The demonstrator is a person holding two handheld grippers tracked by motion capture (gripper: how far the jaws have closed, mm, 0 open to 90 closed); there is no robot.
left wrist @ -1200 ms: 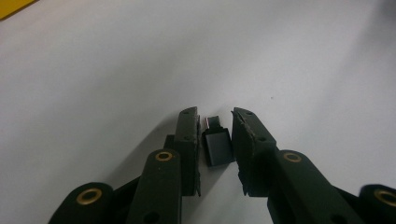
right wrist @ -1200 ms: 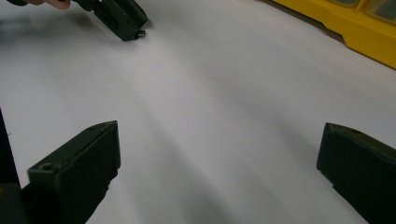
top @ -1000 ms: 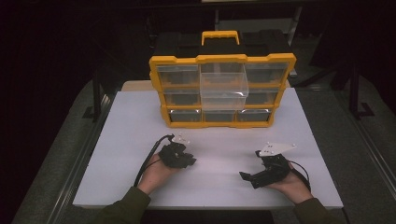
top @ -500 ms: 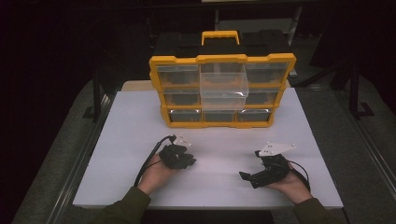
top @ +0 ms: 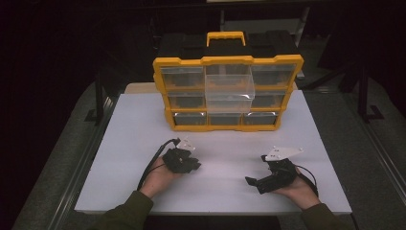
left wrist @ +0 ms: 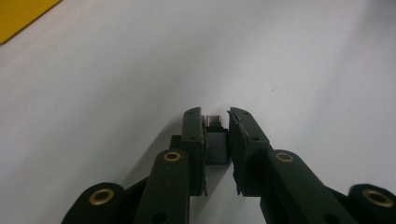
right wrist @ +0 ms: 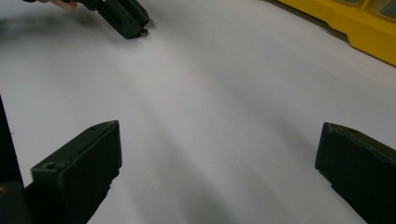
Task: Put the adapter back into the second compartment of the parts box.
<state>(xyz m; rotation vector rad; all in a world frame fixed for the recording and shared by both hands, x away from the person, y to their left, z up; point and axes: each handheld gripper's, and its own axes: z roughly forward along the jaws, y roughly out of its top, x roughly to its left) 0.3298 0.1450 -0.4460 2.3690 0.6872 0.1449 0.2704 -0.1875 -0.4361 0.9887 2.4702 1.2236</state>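
Yellow and clear plastic make up the organizer case (top: 228, 91) standing upright at the far side of the white board (top: 119, 143) in the high view; my left gripper (top: 194, 165) and right gripper (top: 251, 181) rest low over the near half, well apart. In my left gripper view, the jaws are nearly closed, pinching a small dark block (left wrist: 215, 140) with a metallic tip just above the board. In my right gripper view, the jaws gape wide with nothing between them, and the case's yellow edge (right wrist: 355, 28) sits at upper right.
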